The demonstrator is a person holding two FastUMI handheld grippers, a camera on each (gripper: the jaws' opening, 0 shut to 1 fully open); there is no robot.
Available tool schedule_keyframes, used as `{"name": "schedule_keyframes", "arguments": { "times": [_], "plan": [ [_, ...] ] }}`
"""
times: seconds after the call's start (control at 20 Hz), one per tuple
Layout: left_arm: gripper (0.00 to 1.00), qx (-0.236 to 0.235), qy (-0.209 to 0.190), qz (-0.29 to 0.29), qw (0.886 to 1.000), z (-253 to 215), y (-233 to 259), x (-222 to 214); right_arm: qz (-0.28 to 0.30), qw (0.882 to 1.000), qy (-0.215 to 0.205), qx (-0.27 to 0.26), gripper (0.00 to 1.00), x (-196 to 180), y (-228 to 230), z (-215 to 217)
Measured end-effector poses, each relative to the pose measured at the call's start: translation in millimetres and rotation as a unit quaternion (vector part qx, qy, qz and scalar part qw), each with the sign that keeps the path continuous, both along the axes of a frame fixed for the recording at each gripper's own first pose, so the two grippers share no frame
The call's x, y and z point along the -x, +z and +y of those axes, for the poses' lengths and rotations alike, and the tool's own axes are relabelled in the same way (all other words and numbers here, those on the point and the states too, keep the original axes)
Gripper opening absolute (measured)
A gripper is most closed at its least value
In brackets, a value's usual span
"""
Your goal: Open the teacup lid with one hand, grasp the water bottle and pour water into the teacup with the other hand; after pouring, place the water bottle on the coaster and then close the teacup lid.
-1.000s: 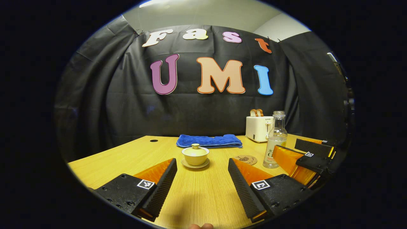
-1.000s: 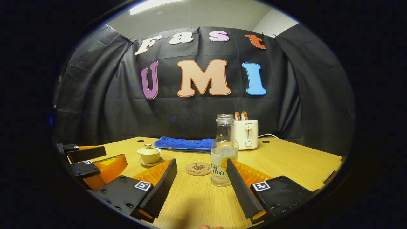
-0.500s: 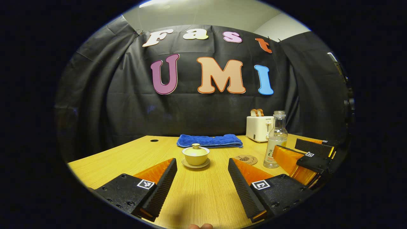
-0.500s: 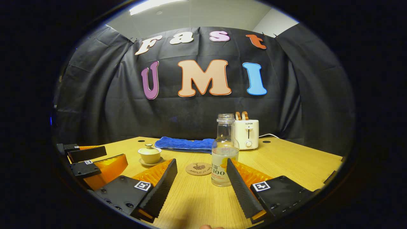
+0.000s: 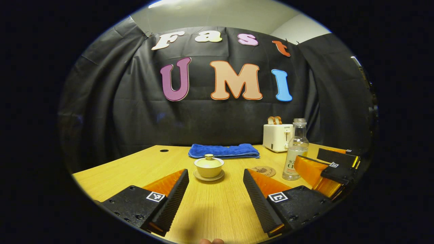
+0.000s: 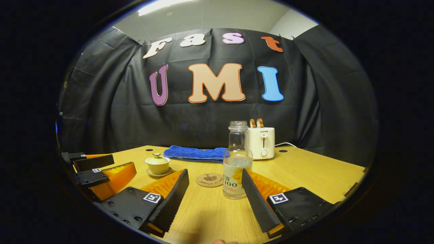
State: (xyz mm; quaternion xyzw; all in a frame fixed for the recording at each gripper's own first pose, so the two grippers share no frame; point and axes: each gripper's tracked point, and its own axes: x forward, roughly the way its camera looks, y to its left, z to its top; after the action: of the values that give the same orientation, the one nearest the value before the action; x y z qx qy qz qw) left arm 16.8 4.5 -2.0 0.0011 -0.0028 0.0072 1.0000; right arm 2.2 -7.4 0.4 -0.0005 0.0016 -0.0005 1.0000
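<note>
A pale lidded teacup (image 5: 208,166) sits on its saucer on the wooden table, a short way ahead of my open left gripper (image 5: 215,196). The clear uncapped water bottle (image 6: 237,162) holds a little water and stands upright just ahead of my open right gripper (image 6: 215,198), close to its right finger. A round cork coaster (image 6: 209,180) lies left of the bottle. The left gripper view has the bottle (image 5: 295,150) and coaster (image 5: 263,171) at the right, with the right gripper (image 5: 325,167) beside them. In the right gripper view the teacup (image 6: 157,164) sits left, the left gripper (image 6: 96,169) beyond.
A folded blue towel (image 5: 223,150) lies at the table's back, behind the teacup. A white toaster (image 6: 261,142) with bread in its slots stands at the back right. The black cloth wall closes the booth behind the table (image 6: 322,176).
My right gripper has shifted slightly, so the bottle sits a little more to the left between its fingers. The left gripper has barely moved. Both stay open.
</note>
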Motion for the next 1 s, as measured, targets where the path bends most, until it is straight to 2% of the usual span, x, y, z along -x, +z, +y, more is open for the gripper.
{"name": "schedule_keyframes", "arguments": {
  "times": [0.35,0.65,0.7,0.8,0.9,1.0],
  "plan": [
    [0.94,-0.002,0.004,0.000,1.000,13,-1,-78,-0.001,1.000,-0.009,0.000,0.95,-3,1,-9],
    [0.94,-0.002,0.023,0.001,1.000,24,-2,-135,-0.001,1.000,-0.025,0.000,0.96,-9,2,-25],
    [0.94,-0.002,0.026,0.003,1.000,26,-2,-142,-0.001,1.000,-0.029,0.001,0.99,-11,1,-29],
    [0.94,-0.003,0.036,0.013,0.999,30,-6,-155,-0.002,0.999,-0.037,0.001,0.96,-13,1,-38],
    [0.94,-0.003,0.036,0.039,0.999,29,-16,-167,-0.002,0.999,-0.045,0.001,0.99,-15,1,-45],
    [0.94,-0.005,0.029,0.061,0.998,28,-23,-175,-0.002,0.999,-0.049,0.001,0.96,-16,2,-50]
  ]
}}
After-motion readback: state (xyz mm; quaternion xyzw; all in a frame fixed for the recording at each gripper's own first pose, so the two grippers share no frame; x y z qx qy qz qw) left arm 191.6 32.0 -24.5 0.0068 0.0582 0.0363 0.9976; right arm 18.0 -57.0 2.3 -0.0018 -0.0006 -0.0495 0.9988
